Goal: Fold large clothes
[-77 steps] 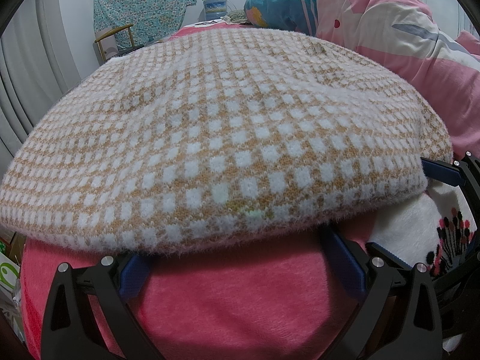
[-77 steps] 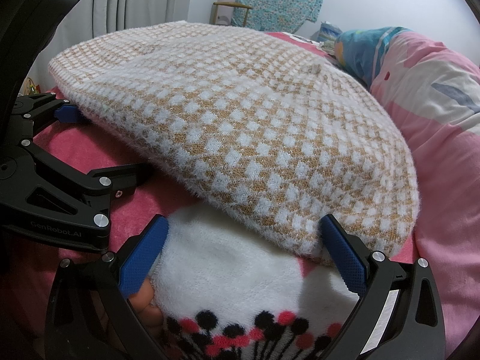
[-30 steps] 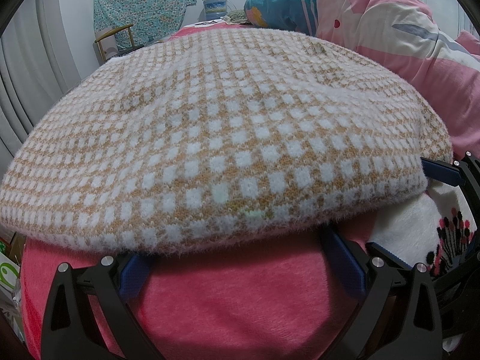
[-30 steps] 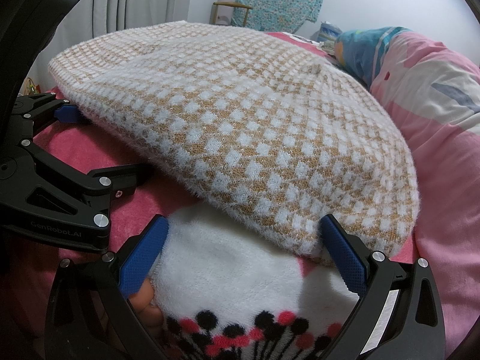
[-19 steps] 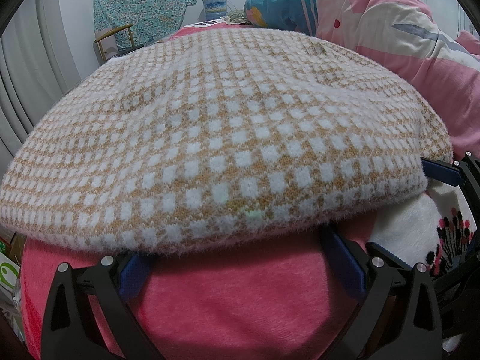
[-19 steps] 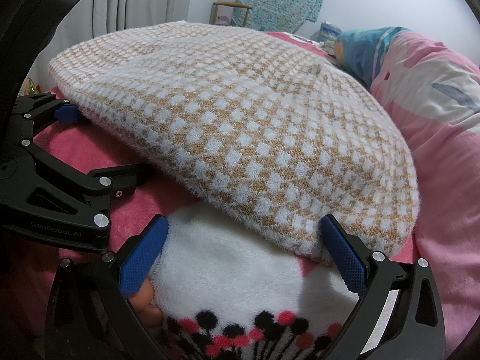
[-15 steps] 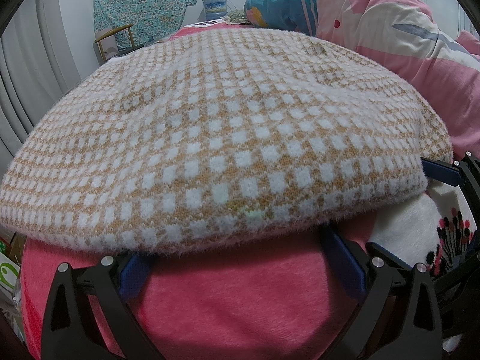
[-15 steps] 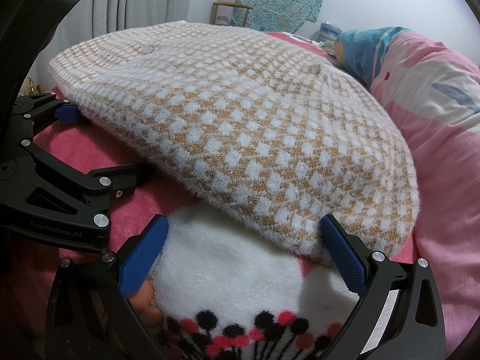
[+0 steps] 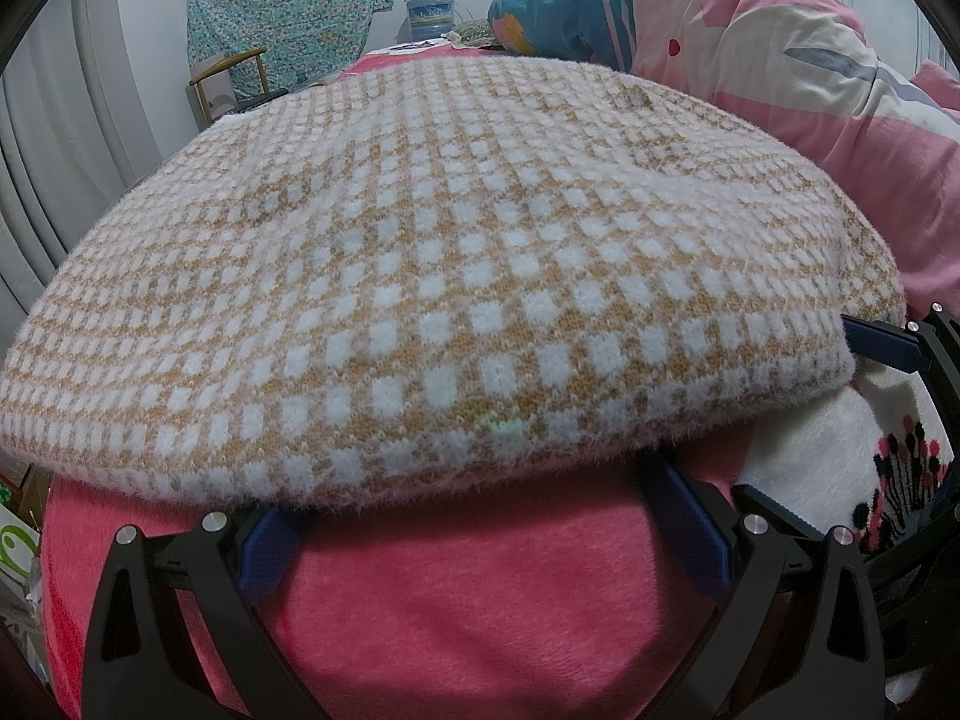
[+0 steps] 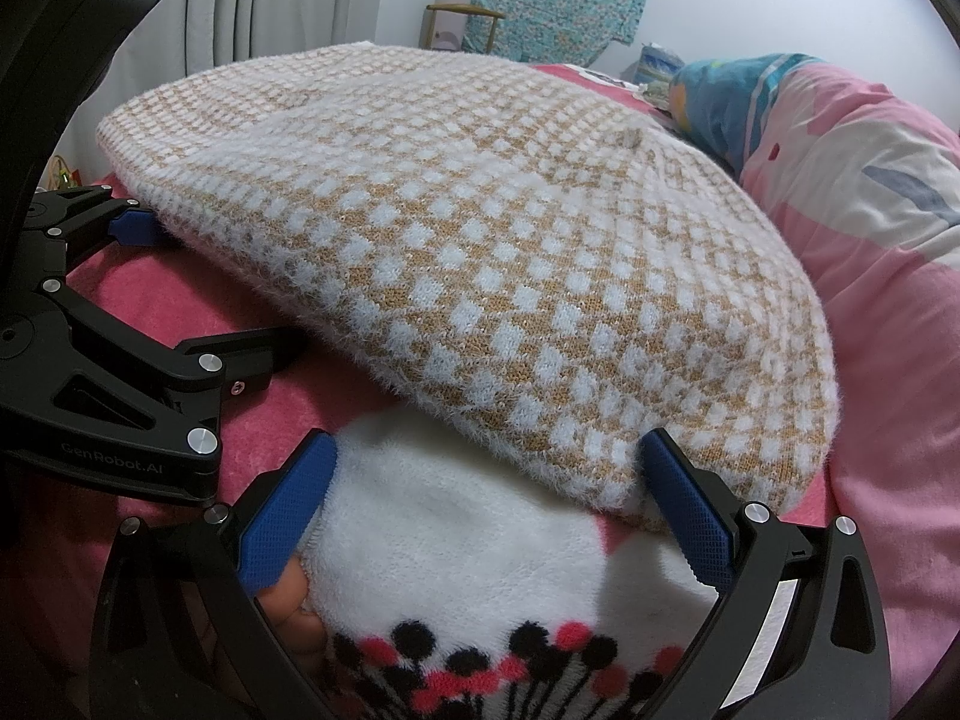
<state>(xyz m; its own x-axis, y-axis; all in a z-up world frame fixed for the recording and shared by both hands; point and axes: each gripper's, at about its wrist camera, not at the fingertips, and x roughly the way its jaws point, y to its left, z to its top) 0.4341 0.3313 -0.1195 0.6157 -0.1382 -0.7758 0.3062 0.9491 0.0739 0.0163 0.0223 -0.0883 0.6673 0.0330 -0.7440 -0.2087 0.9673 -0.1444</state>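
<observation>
A fuzzy tan-and-white checked knit garment [image 9: 456, 252] lies folded in a thick mound on the pink fleece bed cover [image 9: 480, 600]. My left gripper [image 9: 474, 516] is open at the garment's near edge, with its blue fingertips tucked just under the hem. My right gripper [image 10: 489, 456] is open too, at the near right corner of the garment [image 10: 480, 264], over a white fleece patch [image 10: 456, 528] with black and red dots. The left gripper [image 10: 198, 288] also appears at the left of the right wrist view. Neither gripper holds cloth.
A rolled pink, white and teal quilt [image 9: 750, 54] lies along the right side of the bed. A patterned teal cloth [image 9: 288, 18] hangs on the far wall over a chair [image 9: 231, 81]. Grey curtains [image 10: 264, 6] stand at the left.
</observation>
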